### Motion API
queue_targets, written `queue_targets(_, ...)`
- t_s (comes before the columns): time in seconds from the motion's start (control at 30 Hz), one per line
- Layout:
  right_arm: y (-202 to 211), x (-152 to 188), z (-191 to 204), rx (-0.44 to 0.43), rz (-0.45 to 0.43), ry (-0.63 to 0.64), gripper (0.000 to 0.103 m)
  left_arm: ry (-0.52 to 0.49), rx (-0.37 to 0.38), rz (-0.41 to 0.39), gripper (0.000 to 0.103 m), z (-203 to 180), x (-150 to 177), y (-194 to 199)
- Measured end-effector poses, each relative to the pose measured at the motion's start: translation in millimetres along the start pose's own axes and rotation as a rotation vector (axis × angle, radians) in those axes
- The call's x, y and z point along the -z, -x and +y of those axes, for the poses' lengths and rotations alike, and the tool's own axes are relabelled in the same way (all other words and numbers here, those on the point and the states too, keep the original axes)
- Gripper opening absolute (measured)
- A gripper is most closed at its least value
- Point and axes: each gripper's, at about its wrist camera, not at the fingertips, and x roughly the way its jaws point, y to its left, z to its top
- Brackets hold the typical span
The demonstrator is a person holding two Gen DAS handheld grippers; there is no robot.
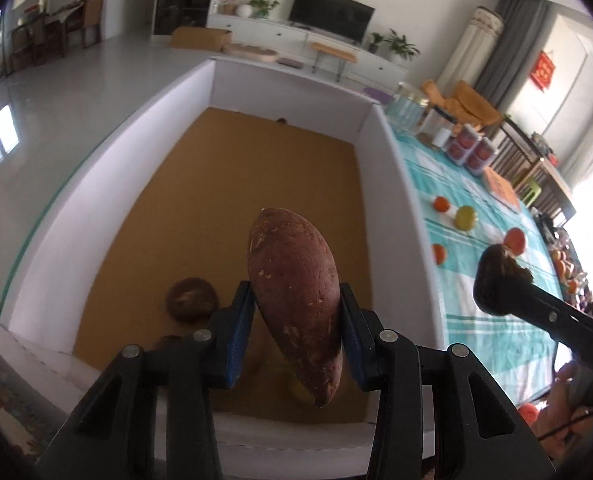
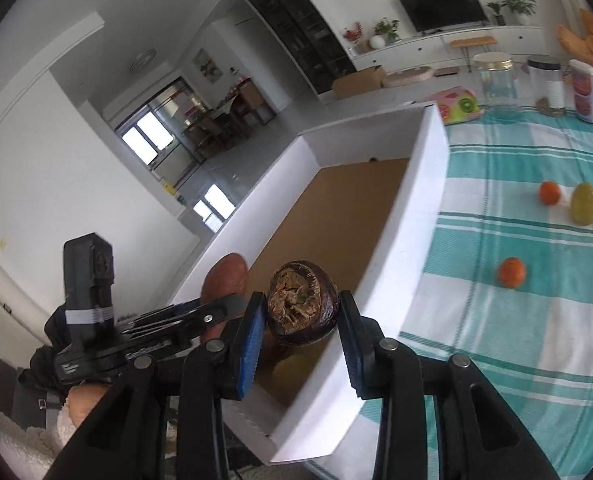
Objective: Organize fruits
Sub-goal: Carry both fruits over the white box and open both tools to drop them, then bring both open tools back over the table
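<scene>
In the left wrist view the left gripper [image 1: 296,332] sits at the bottom centre, its blue pads clamped on a reddish-brown sweet potato [image 1: 296,300] that stands nearly upright between them, narrow tip hanging below the fingers. Behind it lies the white box [image 1: 108,184] with a brown cardboard floor. On that floor, left of the gripper, rests a round brown fruit [image 1: 192,299]; other shapes under the potato are too dim to name. At the right edge of this frame the right gripper [image 1: 496,280] reaches in from the lower right, closed on a dark wrinkled fruit [image 1: 492,276] above the teal checked cloth [image 1: 488,320].

In the right wrist view the right gripper [image 2: 302,316] is at lower centre, pads pressed on the same dark fruit [image 2: 302,304] — a shrivelled half with a dried, pulpy inside facing the camera, possibly a passion fruit. It hangs over the near end of the box [image 2: 424,216], just inside its right wall. The left gripper [image 2: 212,316] comes in from the left, the sweet potato [image 2: 226,276] showing above its fingers.

On the cloth [image 2: 516,320], right half of the frame, lie two oranges — one nearer [image 2: 511,273], one farther [image 2: 550,193] — and a yellow-green fruit [image 2: 585,204] just beside the farther one. Jars [image 2: 494,84] stand at the upper right.
</scene>
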Motion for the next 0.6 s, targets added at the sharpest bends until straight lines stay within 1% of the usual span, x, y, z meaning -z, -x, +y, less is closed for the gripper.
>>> queue_targets(0.1,-35,11,20,0.012,0.075,0.062,0.036,0.039,-0.056,0.021,0.042,20,7,-8)
queue_targets(0.17,-52,17,28,0.020,0.108,0.095,0.036,0.045,-0.091,0.021,0.043,27,10,-10)
queue_targets(0.27,-68,23,37,0.037,0.140,0.132,0.037,0.039,-0.130,0.011,0.043,31,10,-10)
queue_targets(0.3,-70,23,37,0.048,0.136,0.139,0.037,0.040,-0.138,0.008,0.044,31,10,-10)
queue_targets(0.33,-70,23,37,0.054,0.129,0.142,0.040,0.043,-0.151,-0.001,0.046,31,9,-9)
queue_targets(0.37,-67,22,36,0.058,0.120,0.140,0.043,0.040,-0.159,-0.015,0.059,29,8,-7)
queue_targets(0.4,-62,21,34,0.060,0.106,0.135,0.052,0.036,-0.168,-0.032,0.078,28,7,-4)
queue_targets(0.43,-56,19,30,0.065,0.086,0.129,0.061,0.030,-0.175,-0.057,0.085,24,6,0)
queue_targets(0.47,-49,17,28,0.075,0.063,0.125,0.064,0.020,-0.178,-0.083,0.090,21,5,5)
queue_targets(0.57,-21,14,5,0.134,-0.009,0.108,0.075,-0.028,-0.165,-0.118,0.090,5,2,11)
queue_targets(0.6,-11,15,-6,0.165,-0.033,0.096,0.083,-0.039,-0.150,-0.123,0.090,-3,2,12)
